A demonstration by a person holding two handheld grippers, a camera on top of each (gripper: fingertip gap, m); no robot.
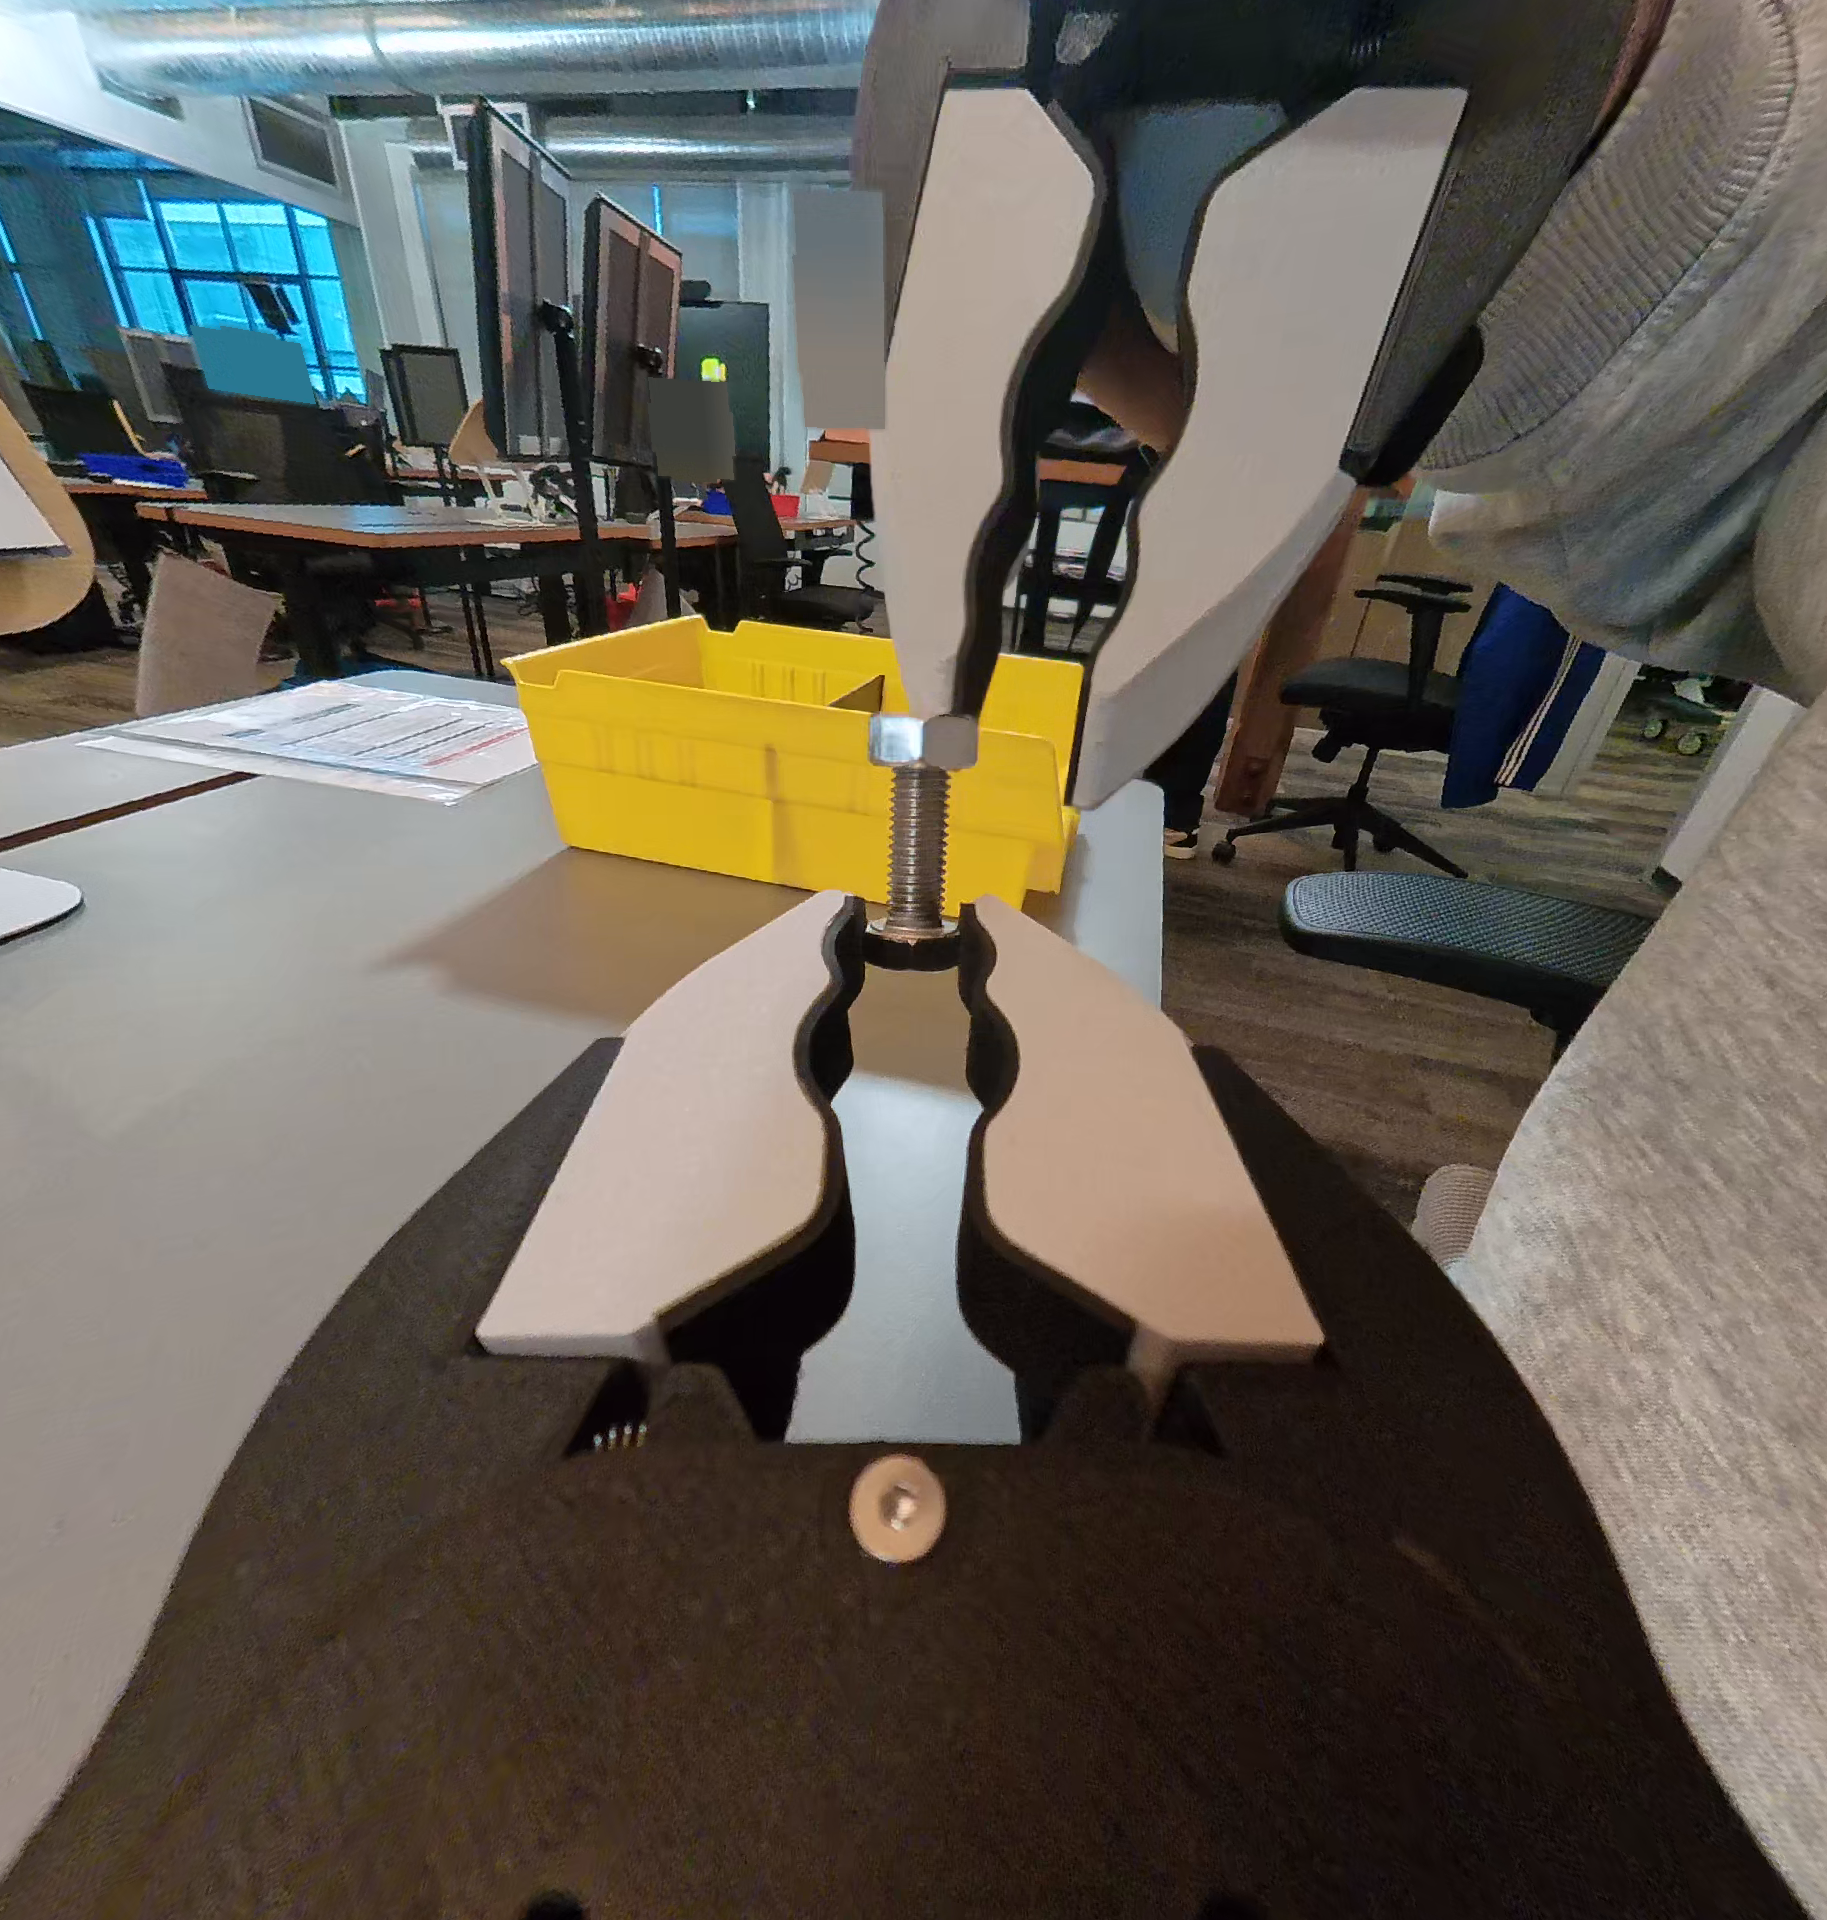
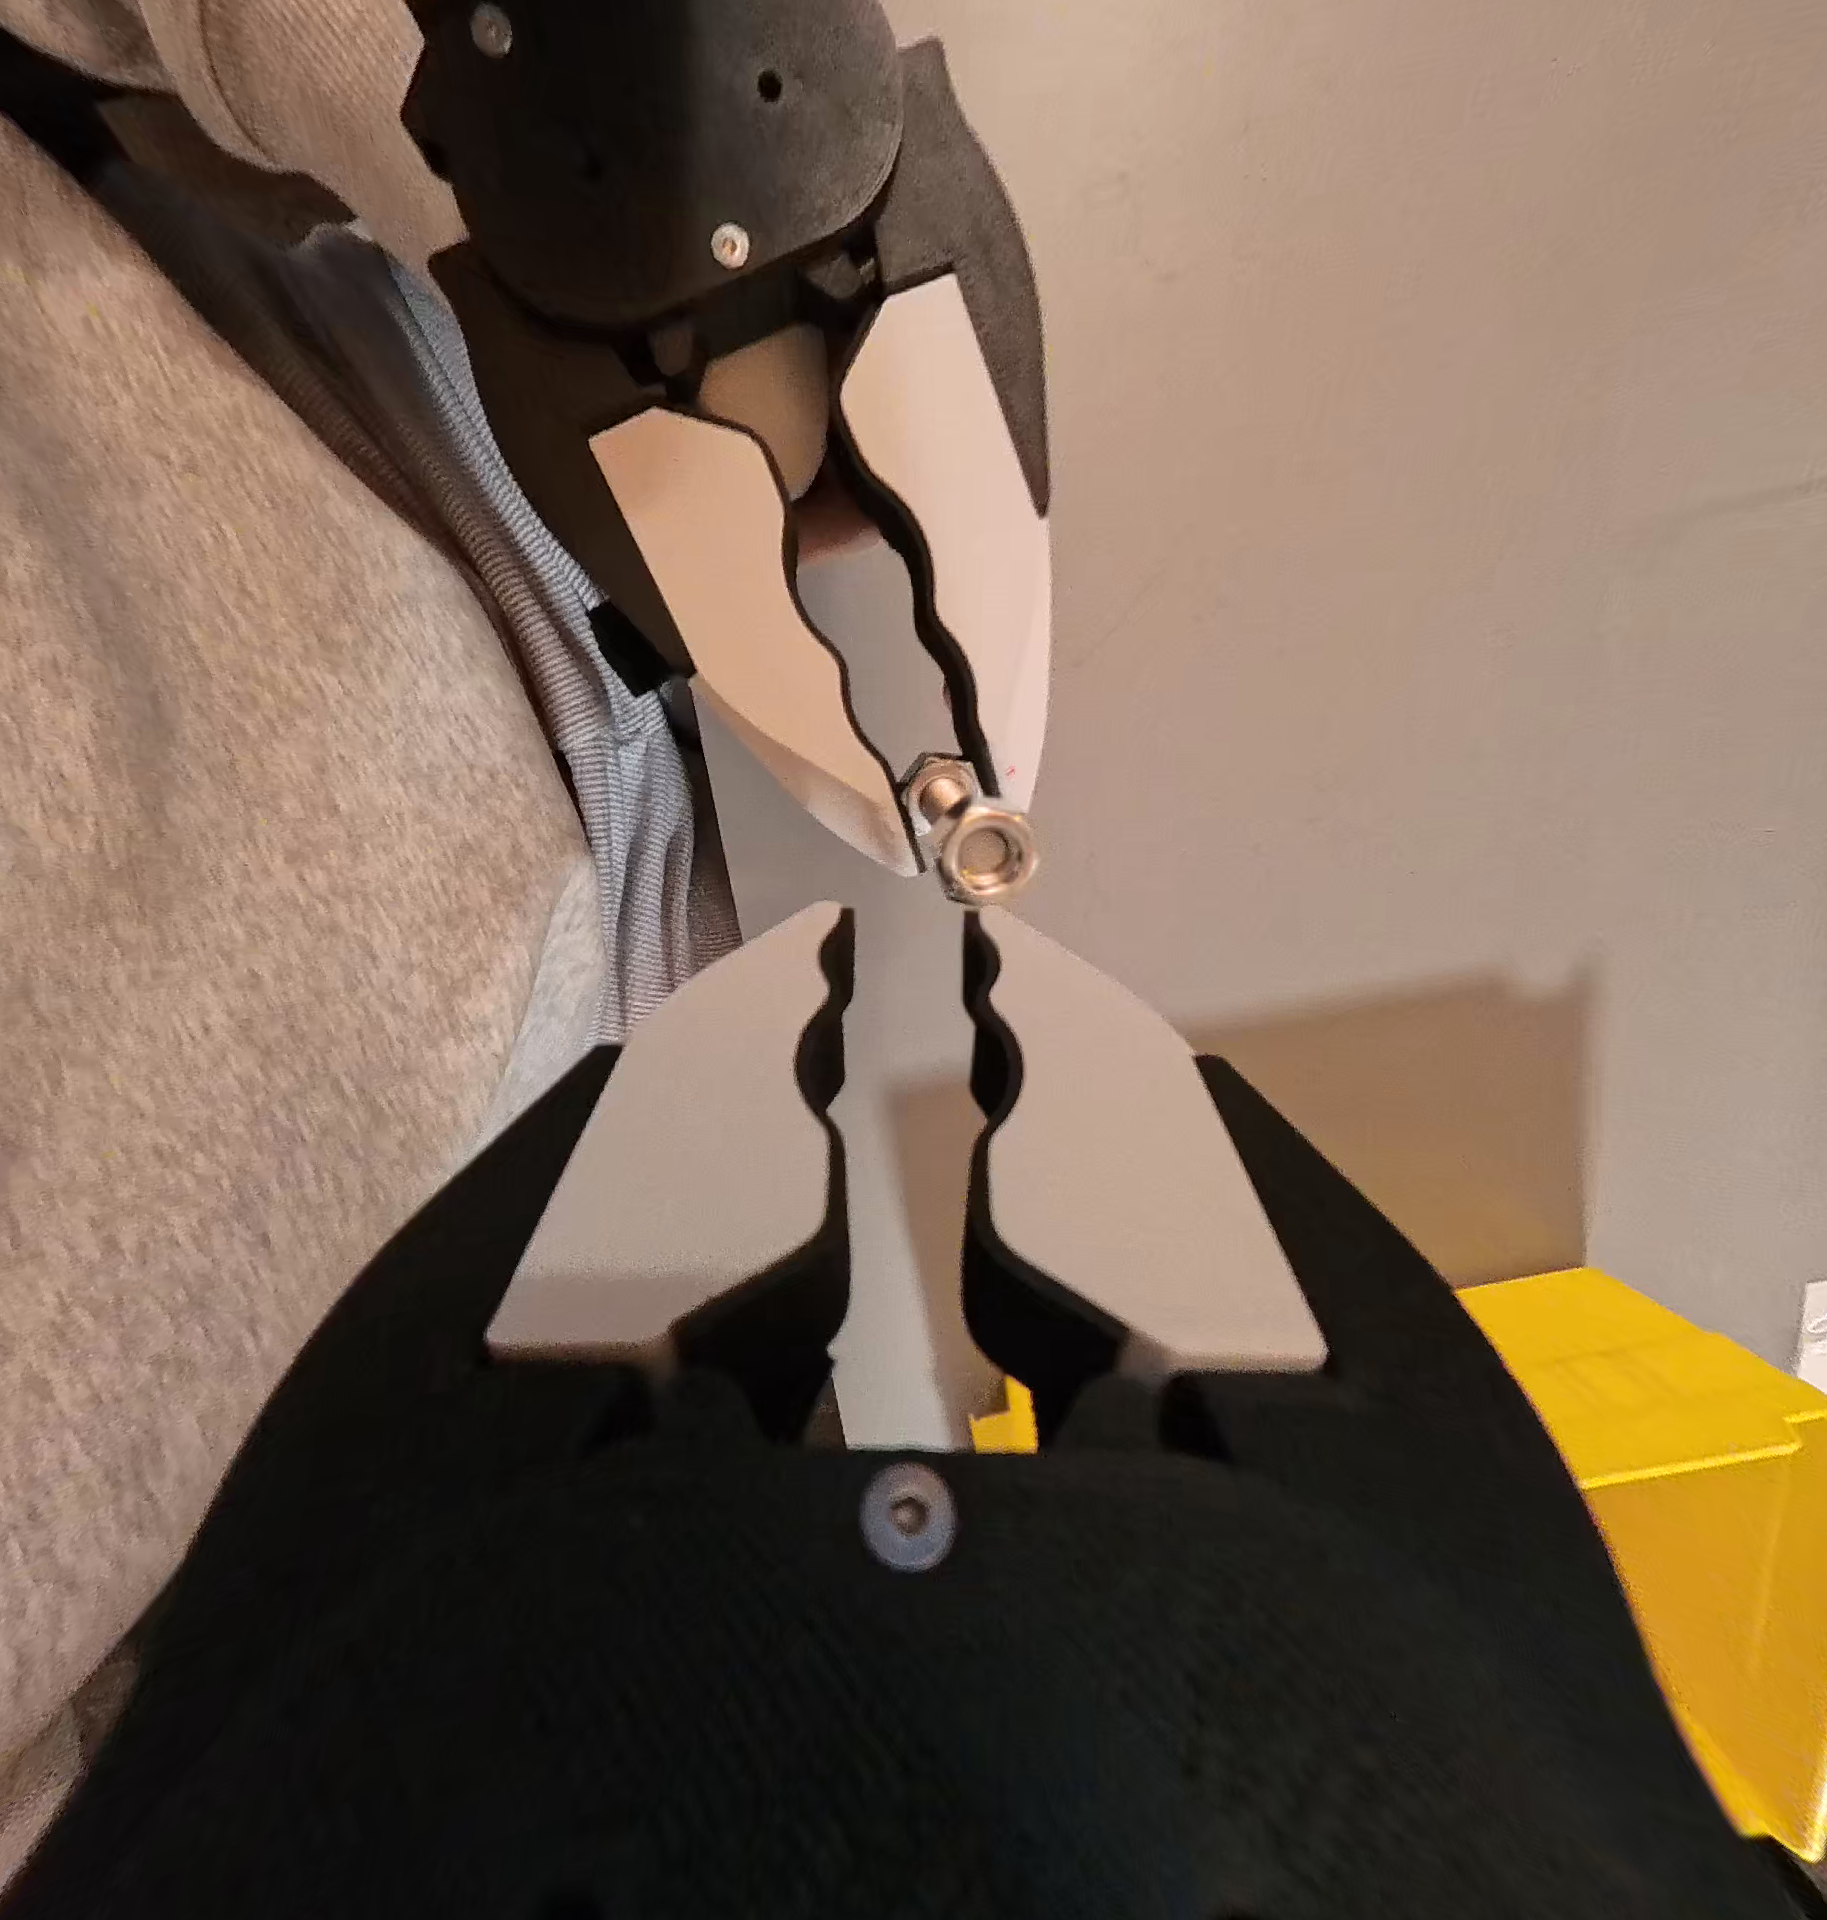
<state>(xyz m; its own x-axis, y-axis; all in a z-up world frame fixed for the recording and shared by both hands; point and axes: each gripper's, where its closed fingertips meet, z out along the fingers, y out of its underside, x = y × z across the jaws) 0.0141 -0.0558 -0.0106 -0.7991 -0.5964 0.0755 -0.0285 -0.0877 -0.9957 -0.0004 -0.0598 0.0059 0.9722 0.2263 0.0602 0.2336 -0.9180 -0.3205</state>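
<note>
Steel bolt [image 1: 919,831] between perhaps-closed hand-held gripper [image 1: 914,914]

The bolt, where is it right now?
The bolt stands upright in the left tongs, gripped at its lower end, in front of the yellow bin; the open right tongs sit just above it.

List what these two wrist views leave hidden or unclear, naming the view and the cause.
1. The lower end of the bolt: left wrist view, buried between the jaws of the left gripper.
2. Whether the right gripper touches the nut: left wrist view, one fingertip overlaps it; right wrist view, the nut sits just past the tips, gap unclear.
3. What the yellow bin holds: left wrist view, its walls hide the inside; right wrist view, the edge cuts it off.
</note>
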